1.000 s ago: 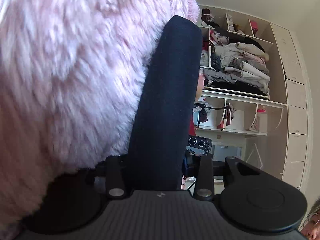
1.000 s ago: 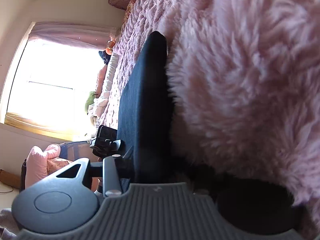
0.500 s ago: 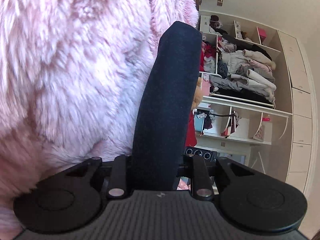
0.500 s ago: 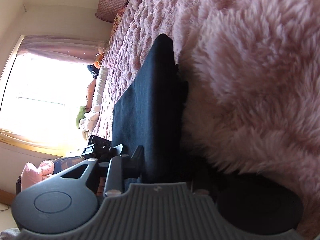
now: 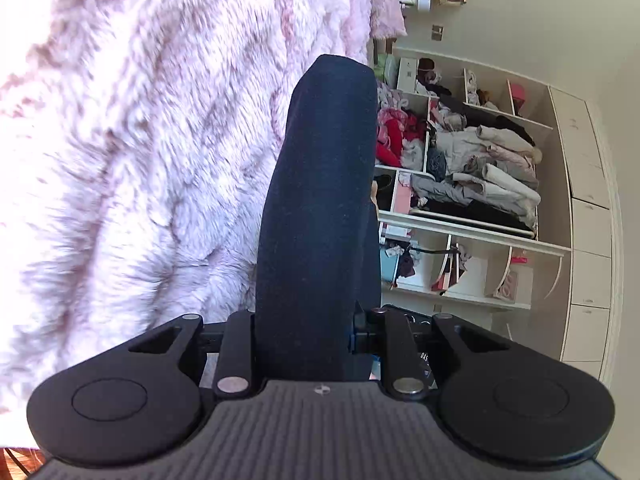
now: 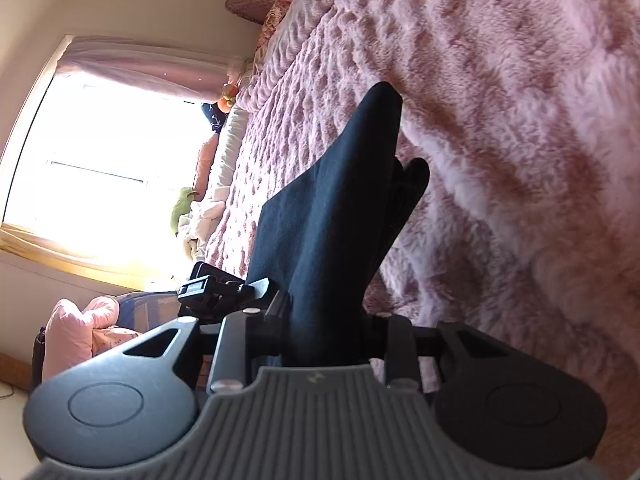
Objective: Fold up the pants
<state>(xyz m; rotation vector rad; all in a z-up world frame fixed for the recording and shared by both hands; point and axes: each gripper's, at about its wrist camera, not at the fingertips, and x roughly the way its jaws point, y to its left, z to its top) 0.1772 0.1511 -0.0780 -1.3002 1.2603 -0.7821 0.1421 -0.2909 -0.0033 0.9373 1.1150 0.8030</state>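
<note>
Both grippers had a pinch of the dark pants and the step in hand looked like lifting one edge off the bed to carry it over for a fold; to do it well, judging from this, both hands should rise evenly so the held edge stays straight and taut between them, then travel across together and lay the cloth flat before letting go, else the soft fabric sags or bunches on the fluffy cover. Left gripper (image 5: 316,344) was narrow, jaws had just been closing and were clamped on the pants (image 5: 320,200), cloth standing up between the fingers as a thick rolled band. Right gripper (image 6: 320,336) same, jaws had just been closing and were clamped on the pants (image 6: 328,216), cloth fanning out ahead with a loose flap beside it. Pants hung clear above the pink fluffy blanket (image 5: 140,140) on the bed, near its side edge as far as the views show; rest of the garment hidden. Both grippers were rolled on their side and pointed a little downward, left one facing open shelves (image 5: 480,184) stuffed with clothes, right one facing along the blanket (image 6: 500,100) toward a bright window (image 6: 100,160)
</note>
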